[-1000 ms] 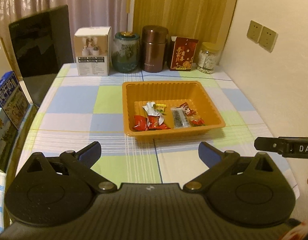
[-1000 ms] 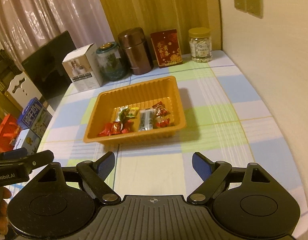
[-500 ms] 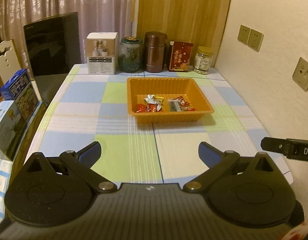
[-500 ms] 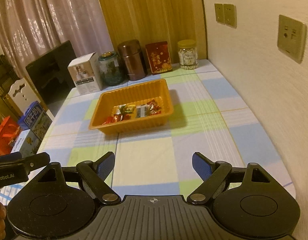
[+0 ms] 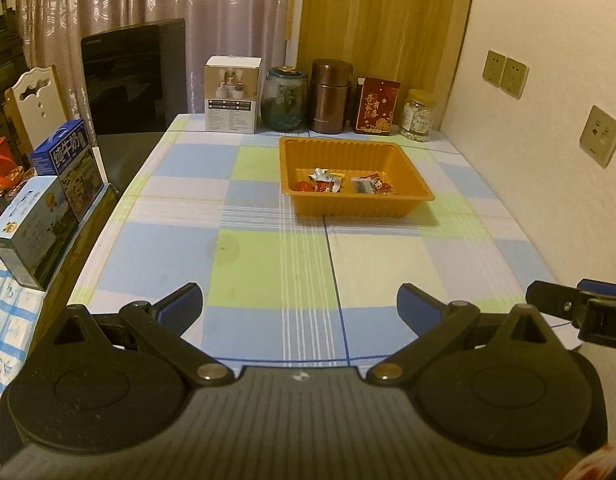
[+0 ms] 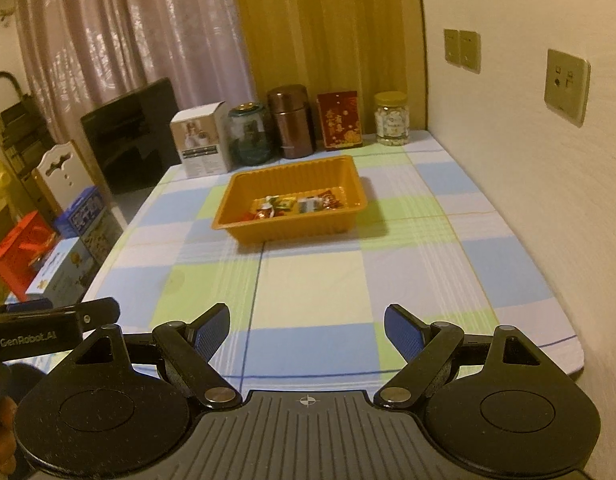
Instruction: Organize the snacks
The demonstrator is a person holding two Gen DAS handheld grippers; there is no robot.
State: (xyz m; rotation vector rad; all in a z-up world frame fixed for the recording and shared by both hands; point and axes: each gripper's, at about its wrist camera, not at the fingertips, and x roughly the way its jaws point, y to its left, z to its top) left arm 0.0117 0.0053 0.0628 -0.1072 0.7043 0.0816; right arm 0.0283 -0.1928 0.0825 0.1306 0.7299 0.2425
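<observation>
Snacks lie in the tray; both grippers, left and right, spread and empty, have backed away, suggesting completion.

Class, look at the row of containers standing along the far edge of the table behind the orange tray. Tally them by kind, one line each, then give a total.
Boxes: 2, the white box and the red box
Jars: 2, the dark glass jar and the small clear jar
Canisters: 1, the brown canister
Total: 5
</observation>
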